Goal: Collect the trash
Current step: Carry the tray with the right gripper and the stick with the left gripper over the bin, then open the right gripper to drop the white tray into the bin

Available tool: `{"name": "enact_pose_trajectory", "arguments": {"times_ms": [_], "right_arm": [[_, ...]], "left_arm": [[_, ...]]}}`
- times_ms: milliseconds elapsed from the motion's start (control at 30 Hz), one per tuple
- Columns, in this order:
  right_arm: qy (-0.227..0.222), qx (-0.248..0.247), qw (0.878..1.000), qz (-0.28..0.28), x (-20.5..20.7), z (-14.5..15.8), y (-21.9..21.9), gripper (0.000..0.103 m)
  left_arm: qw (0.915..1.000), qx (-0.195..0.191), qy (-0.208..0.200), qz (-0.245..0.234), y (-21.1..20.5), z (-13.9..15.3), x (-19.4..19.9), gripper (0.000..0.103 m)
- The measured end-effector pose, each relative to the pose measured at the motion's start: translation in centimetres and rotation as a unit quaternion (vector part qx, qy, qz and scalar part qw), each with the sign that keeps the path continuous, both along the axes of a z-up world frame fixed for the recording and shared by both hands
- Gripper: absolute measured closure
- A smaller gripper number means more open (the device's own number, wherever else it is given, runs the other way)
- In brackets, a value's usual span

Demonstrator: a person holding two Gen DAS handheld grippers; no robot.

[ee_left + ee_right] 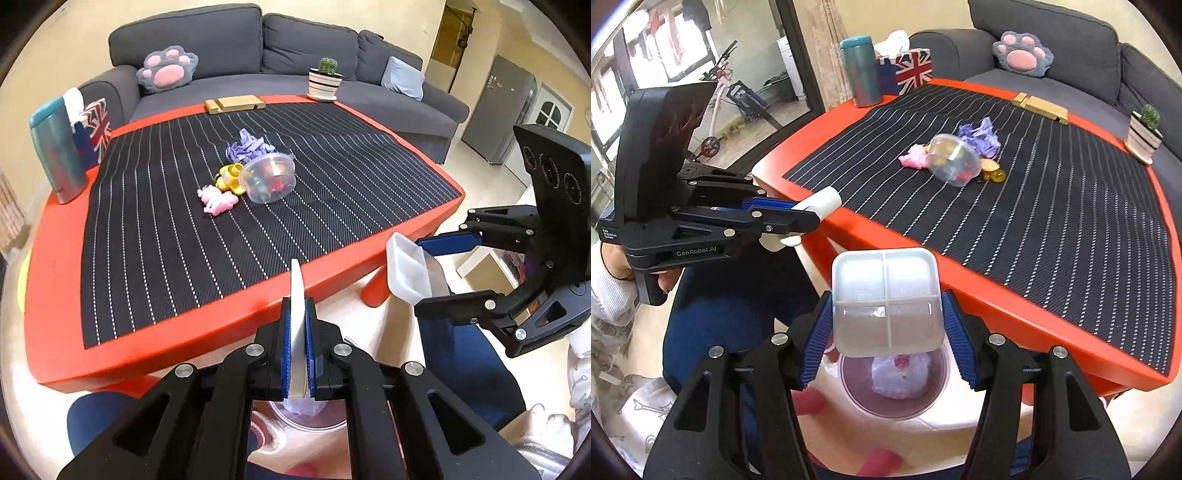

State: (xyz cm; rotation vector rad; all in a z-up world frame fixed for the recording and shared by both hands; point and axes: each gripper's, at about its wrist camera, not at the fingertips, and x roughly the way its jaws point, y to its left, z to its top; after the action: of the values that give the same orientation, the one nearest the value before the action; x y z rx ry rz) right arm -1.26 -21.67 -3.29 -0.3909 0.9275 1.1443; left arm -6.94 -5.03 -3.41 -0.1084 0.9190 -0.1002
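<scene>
Here the left tool, low in the centre of the left wrist view, is clamped tight on a thin white lid held edge-on between its blue pads. At the right of that frame the right tool grips a white divided tray. In the right wrist view the tray sits low in the centre, its four compartments facing the camera, with the blue pads pressing its two sides. Below it, at the bottom centre, a round pink bin stands on the floor with crumpled white rubbish inside. On the striped mat of the red bench, around mid-frame, a clear plastic tub lies on its side, touching yellow scraps, with pink paper just beside them and purple crumpled paper behind.
</scene>
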Motion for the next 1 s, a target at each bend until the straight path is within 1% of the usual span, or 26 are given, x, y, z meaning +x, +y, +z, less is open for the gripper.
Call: {"name": "enact_pose_trajectory", "arguments": {"times_ms": [67,100,133,233,333,567,700,1000], "right_arm": [[0.002,0.000,1.000,0.001,-0.1,-0.2,0.1,0.036],[0.002,0.001,1.000,0.000,0.0,-0.1,0.1,0.025],[0.004,0.006,1.000,-0.004,0.1,-0.1,0.0,0.018],[0.005,0.012,1.000,-0.013,0.4,0.2,-0.2,0.014],[0.005,0.012,1.000,-0.022,0.6,0.2,-0.5,0.011],[0.001,0.010,0.999,-0.040,0.8,0.2,-1.1,0.009],[0.001,0.009,0.998,-0.058,1.0,0.1,-1.7,0.009],[-0.016,0.004,0.996,-0.089,1.2,0.4,-3.0,0.008]], "left_arm": [[1.0000,-0.001,0.000,0.002,0.2,0.0,-0.2,0.097],[1.0000,-0.001,0.000,0.003,0.3,0.0,-0.2,0.097],[1.0000,-0.002,0.000,0.003,0.3,-0.1,-0.3,0.097],[1.0000,-0.003,0.001,0.000,0.2,-0.2,-0.2,0.097],[1.0000,-0.004,0.002,-0.003,0.0,-0.3,-0.2,0.097],[0.9998,-0.009,0.004,-0.015,-0.7,-0.4,-0.3,0.097],[0.9997,-0.010,0.005,-0.023,-1.2,-0.6,-0.3,0.097],[0.9989,-0.019,0.011,-0.042,-2.9,-1.1,-0.3,0.097]]}}
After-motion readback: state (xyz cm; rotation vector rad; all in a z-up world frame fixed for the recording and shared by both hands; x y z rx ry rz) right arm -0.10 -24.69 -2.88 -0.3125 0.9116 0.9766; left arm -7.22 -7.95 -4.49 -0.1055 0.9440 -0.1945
